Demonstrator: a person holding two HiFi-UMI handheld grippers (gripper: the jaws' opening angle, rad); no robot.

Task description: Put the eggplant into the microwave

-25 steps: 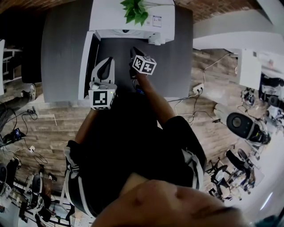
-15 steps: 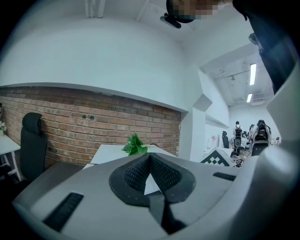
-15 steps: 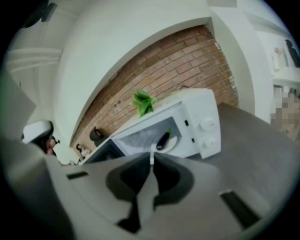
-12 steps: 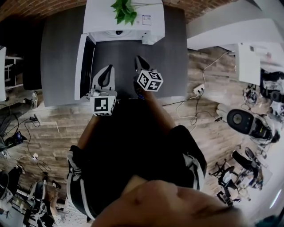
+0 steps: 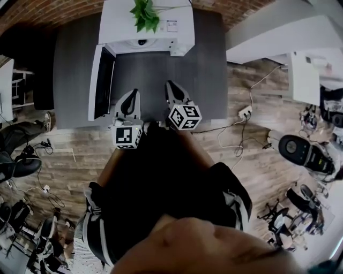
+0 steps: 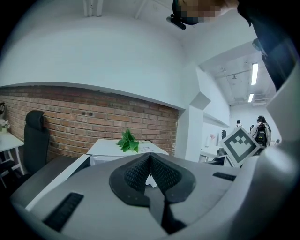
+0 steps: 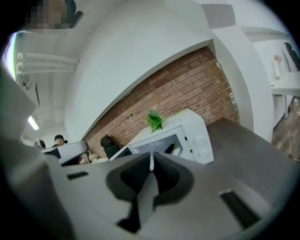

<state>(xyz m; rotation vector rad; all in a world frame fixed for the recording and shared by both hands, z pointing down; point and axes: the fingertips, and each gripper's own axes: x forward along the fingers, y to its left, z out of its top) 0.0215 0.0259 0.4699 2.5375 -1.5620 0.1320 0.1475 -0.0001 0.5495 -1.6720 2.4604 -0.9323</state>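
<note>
Microwave (image 5: 144,27): at the far edge of the table (image 5: 211,69) (its door (image 5: 102,80) stands out to the left)
Plant (image 5: 143,15): on the microwave
Brick wall (image 6: 93,122): behind the table

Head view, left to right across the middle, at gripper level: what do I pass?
Open microwave door → left gripper → right gripper → white power strip on the floor, past the table edge.

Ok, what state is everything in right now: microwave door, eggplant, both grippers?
microwave door: swung wide open to the left.
eggplant: seemingly the dark shape lying inside the microwave; too small to be sure.
left gripper: fingers together, nothing between them.
right gripper: fingers together, empty.
plant: sitting on the microwave's top.
</note>
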